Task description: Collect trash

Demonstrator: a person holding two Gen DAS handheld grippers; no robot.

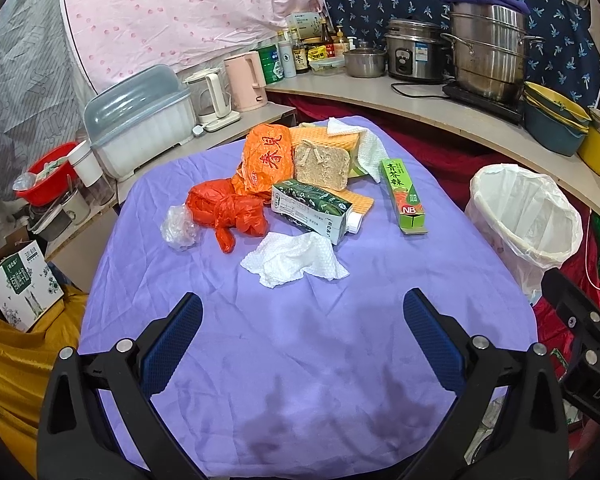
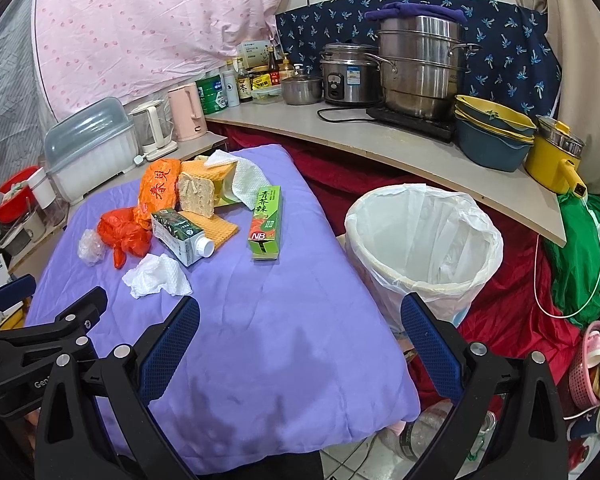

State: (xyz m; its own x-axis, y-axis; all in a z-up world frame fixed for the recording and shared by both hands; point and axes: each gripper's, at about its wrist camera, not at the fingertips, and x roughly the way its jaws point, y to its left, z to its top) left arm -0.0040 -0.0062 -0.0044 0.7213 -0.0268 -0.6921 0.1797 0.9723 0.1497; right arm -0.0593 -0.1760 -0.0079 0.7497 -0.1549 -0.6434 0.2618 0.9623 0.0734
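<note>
Your white-lined trash bin (image 2: 420, 248) stands at centre right of the right wrist view, just beside the right edge of the purple-covered table (image 2: 260, 340); only the liner shows inside it.

The trash sits in one cluster in the upper half of the cloth:
- two crumpled paper towels, one nearest you (image 1: 294, 258), one at the back (image 1: 364, 144)
- one green-and-white carton (image 1: 314, 210) lying on its side, cap toward the right
- one green box (image 1: 404, 196) lying flat, apart on the right
- one knotted red plastic bag (image 1: 230, 212) with a clear plastic wad (image 1: 178, 228) touching its left side
- one orange wrapper (image 1: 266, 156)
- one brown sponge block (image 1: 320, 166) on yellow-orange cloth

The lower half of the cloth is bare.

Left gripper (image 1: 302, 320) and right gripper (image 2: 300, 320) both hover over that bare stretch, fingers spread wide, gripping nothing.
</note>
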